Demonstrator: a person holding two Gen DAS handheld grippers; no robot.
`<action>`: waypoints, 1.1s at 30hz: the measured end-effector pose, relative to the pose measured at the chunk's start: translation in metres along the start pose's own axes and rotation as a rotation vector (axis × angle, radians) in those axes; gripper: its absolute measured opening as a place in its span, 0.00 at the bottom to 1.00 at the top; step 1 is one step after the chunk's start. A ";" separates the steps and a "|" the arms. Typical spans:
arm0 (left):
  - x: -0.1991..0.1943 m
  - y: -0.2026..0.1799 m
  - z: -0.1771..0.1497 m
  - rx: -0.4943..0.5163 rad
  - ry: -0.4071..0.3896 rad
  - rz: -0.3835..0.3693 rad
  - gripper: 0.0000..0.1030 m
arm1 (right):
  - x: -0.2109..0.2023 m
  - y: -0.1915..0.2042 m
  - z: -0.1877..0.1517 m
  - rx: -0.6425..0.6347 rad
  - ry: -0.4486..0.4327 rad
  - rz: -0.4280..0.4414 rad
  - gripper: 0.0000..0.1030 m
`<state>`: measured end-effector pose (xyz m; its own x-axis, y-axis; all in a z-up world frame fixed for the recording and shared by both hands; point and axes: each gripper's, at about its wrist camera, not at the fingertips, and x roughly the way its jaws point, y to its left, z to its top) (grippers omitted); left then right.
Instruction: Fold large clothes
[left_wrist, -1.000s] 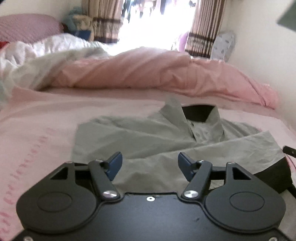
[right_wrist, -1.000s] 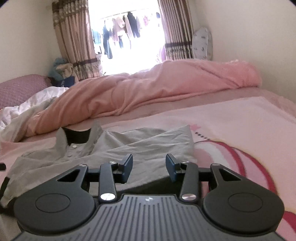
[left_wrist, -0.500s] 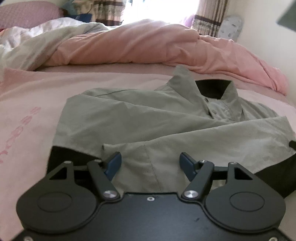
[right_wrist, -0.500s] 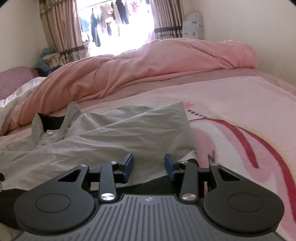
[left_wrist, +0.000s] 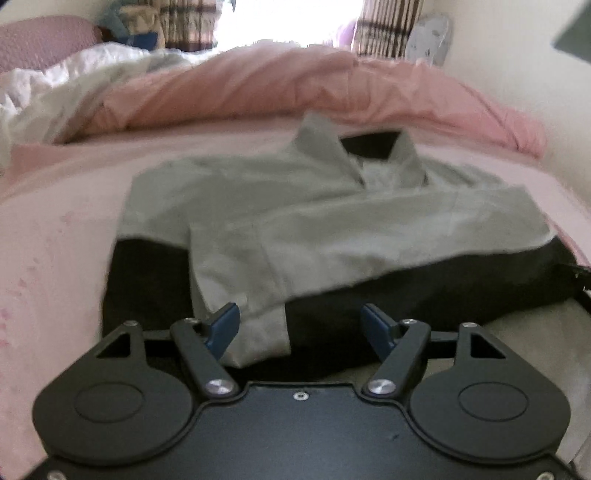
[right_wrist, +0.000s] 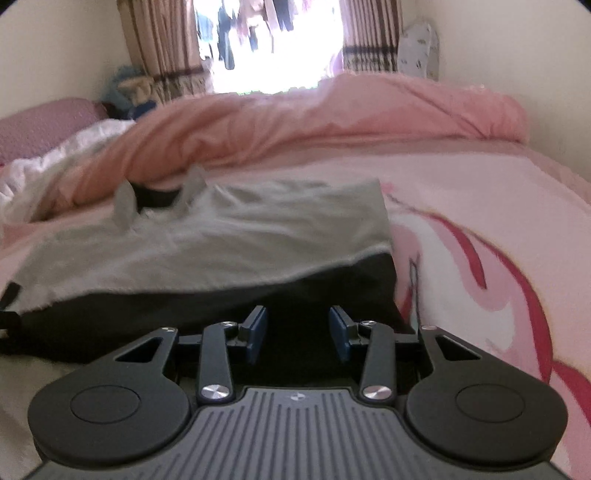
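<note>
A grey collared shirt (left_wrist: 332, 221) lies flat on the pink bed, its sleeves folded across the chest and a dark lower part (left_wrist: 424, 295) nearest me. My left gripper (left_wrist: 299, 325) hovers low over that dark part, and its jaws are opening. A grey sleeve cuff (left_wrist: 258, 332) lies between them, close to the left finger, with no pad pressing on it. In the right wrist view the shirt (right_wrist: 221, 240) fills the left half. My right gripper (right_wrist: 298, 328) hangs over the dark lower part (right_wrist: 221, 306) near the shirt's right corner. Its jaws are closing, with dark cloth below the gap and no grip on it.
A bunched pink duvet (left_wrist: 295, 85) lies across the far side of the bed, with white bedding (left_wrist: 55, 96) at the far left. The pink sheet (right_wrist: 480, 229) with a red pattern spreads to the right of the shirt. A wall (right_wrist: 535, 55) bounds the bed on the right.
Both grippers have sunk towards the shirt's near dark edge, which now fills the foreground. The left jaws stand wider and the right jaws narrower than before.
</note>
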<state>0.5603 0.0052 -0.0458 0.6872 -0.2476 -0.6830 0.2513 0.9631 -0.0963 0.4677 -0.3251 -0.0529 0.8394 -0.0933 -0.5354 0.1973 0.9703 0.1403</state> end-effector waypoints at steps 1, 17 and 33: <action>0.007 0.000 -0.003 -0.001 0.019 0.000 0.71 | 0.002 -0.002 -0.002 -0.003 0.002 0.006 0.40; 0.008 0.003 -0.004 -0.025 0.053 -0.008 0.83 | -0.018 -0.002 -0.008 0.016 0.014 0.017 0.47; -0.184 0.066 -0.167 -0.182 0.074 -0.027 0.91 | -0.209 -0.121 -0.137 0.228 0.141 0.266 0.62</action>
<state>0.3367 0.1324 -0.0472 0.6279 -0.2720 -0.7292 0.1373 0.9609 -0.2402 0.1990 -0.3928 -0.0717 0.8018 0.2024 -0.5623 0.1026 0.8803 0.4631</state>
